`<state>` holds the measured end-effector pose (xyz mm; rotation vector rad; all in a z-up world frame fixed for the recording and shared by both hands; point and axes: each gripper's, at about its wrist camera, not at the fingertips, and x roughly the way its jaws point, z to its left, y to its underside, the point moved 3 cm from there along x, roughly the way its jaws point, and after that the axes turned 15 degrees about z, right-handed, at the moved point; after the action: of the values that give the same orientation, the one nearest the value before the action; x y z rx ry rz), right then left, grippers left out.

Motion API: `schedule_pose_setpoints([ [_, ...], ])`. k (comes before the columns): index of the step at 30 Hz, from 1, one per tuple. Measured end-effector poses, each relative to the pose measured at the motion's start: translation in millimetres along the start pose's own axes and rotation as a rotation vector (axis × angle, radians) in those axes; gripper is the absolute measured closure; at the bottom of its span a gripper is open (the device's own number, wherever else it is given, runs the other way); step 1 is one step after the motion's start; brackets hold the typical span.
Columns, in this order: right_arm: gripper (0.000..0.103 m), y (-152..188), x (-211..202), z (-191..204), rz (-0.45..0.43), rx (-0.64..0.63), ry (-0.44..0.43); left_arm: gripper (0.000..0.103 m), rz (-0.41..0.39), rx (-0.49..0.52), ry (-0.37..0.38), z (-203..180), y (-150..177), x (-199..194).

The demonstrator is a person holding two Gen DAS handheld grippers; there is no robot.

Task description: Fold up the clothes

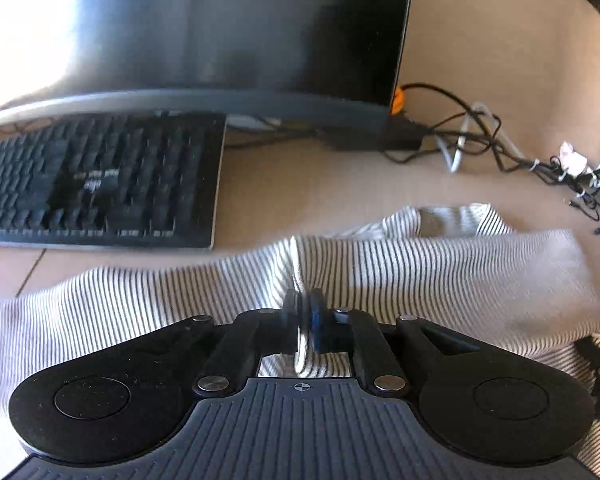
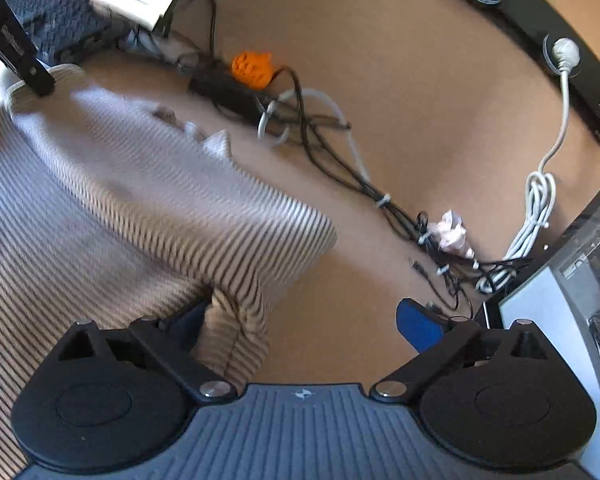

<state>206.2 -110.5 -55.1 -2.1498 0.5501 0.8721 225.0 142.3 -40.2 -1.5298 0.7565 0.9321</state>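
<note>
Left wrist view shows, from left to right, a black keyboard (image 1: 96,184) on the brown bench (image 1: 340,184), a dark monitor (image 1: 204,28) standing behind it, then a tangle of black and white cables (image 1: 480,140) near the monitor's right corner. In front of all this the striped garment (image 1: 440,268) lies across the bench, white with thin dark stripes, and one edge of it rises in a fold. The left gripper (image 1: 305,320) has its fingers pressed together on this fold, so the cloth is pinched between the pads. The keyboard is just beside the far edge of the garment, at the left.

Right wrist view has the same garment (image 2: 120,184) on the left half, bunched and partly blurred. At its far end a black finger (image 2: 28,64) of the other tool touches the cloth. To the right come an orange object (image 2: 252,66) beside a black power strip (image 2: 228,90), the cable bundle (image 2: 340,152), a crumpled piece of paper (image 2: 452,232), a coiled white cord (image 2: 536,204) and a computer case (image 2: 572,312) at the edge. The right gripper (image 2: 300,320) has its fingers wide apart; the left finger (image 2: 188,320) is at the garment's hem, the blue-padded one (image 2: 416,324) is over bare bench. They hold nothing.
</note>
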Motion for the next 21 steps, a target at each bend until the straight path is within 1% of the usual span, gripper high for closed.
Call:
schedule_pose_setpoints([
  [2, 0.004, 1.1, -2.9, -7.8, 0.015, 0.026, -0.021, 0.092, -0.008, -0.001, 0.013, 2.4, 1.7, -5.3],
  [4, 0.004, 1.3, -11.8, -19.3, 0.004, 0.068, -0.077, 0.089, -0.015, -0.001, 0.027, 4.8, 3.5, -10.5],
  [5, 0.001, 0.7, -19.2, -25.8, -0.012, 0.100, -0.118, 0.083, -0.019, -0.004, 0.042, 6.4, 4.1, -13.6],
  [6, 0.000, -0.3, -26.2, -32.2, -0.028, 0.132, -0.155, 0.078, -0.025, -0.011, 0.073, 8.7, 4.1, -17.8],
  [7, 0.000, -2.8, -30.6, -37.2, -0.043, 0.164, -0.175, 0.066, -0.032, -0.018, 0.102, 10.3, 4.3, -22.8],
  [8, 0.000, -6.8, -32.1, -40.8, -0.051, 0.191, -0.183, 0.055, -0.040, -0.021, 0.133, 10.1, 4.3, -27.3],
  [9, 0.000, -10.8, -32.6, -43.7, -0.056, 0.216, -0.187, 0.052, -0.042, -0.021, 0.168, 8.1, 4.3, -30.0],
  [11, 0.000, -19.1, -22.5, -40.3, -0.039, 0.228, -0.156, 0.044, -0.041, -0.017, 0.240, 3.2, 4.2, -34.4],
  [12, 0.000, -22.7, -15.8, -36.3, -0.025, 0.224, -0.140, 0.040, -0.026, -0.009, 0.276, -1.4, 4.3, -33.1],
  [13, 0.000, -24.8, -7.3, -29.9, -0.007, 0.204, -0.132, 0.031, -0.003, 0.005, 0.302, -6.6, 4.8, -29.3],
  [14, 0.000, -26.3, 1.3, -22.9, 0.014, 0.181, -0.122, 0.027, 0.026, 0.023, 0.316, -12.6, 5.5, -22.9],
  [16, 0.000, -24.8, 18.4, -6.9, 0.062, 0.113, -0.083, 0.027, 0.081, 0.049, 0.320, -23.6, 8.7, -7.6],
  [17, 0.000, -22.6, 19.6, -4.5, 0.037, 0.104, -0.061, 0.027, 0.100, 0.055, 0.310, -28.3, 10.2, -0.5],
  [18, 0.000, -21.4, 19.4, -3.8, 0.032, 0.095, -0.053, 0.025, 0.098, 0.061, 0.303, -33.0, 10.8, 2.2],
  [19, 0.000, -20.8, 18.4, -4.7, 0.038, 0.093, -0.049, 0.018, 0.095, 0.068, 0.295, -37.7, 11.4, 4.8],
  [20, 0.000, -19.1, 17.5, -5.5, 0.040, 0.088, -0.041, 0.015, 0.095, 0.069, 0.293, -42.5, 11.8, 6.7],
  [21, 0.000, -16.3, 16.9, -6.0, 0.036, 0.077, -0.028, 0.015, 0.098, 0.061, 0.300, -47.2, 11.2, 7.3],
])
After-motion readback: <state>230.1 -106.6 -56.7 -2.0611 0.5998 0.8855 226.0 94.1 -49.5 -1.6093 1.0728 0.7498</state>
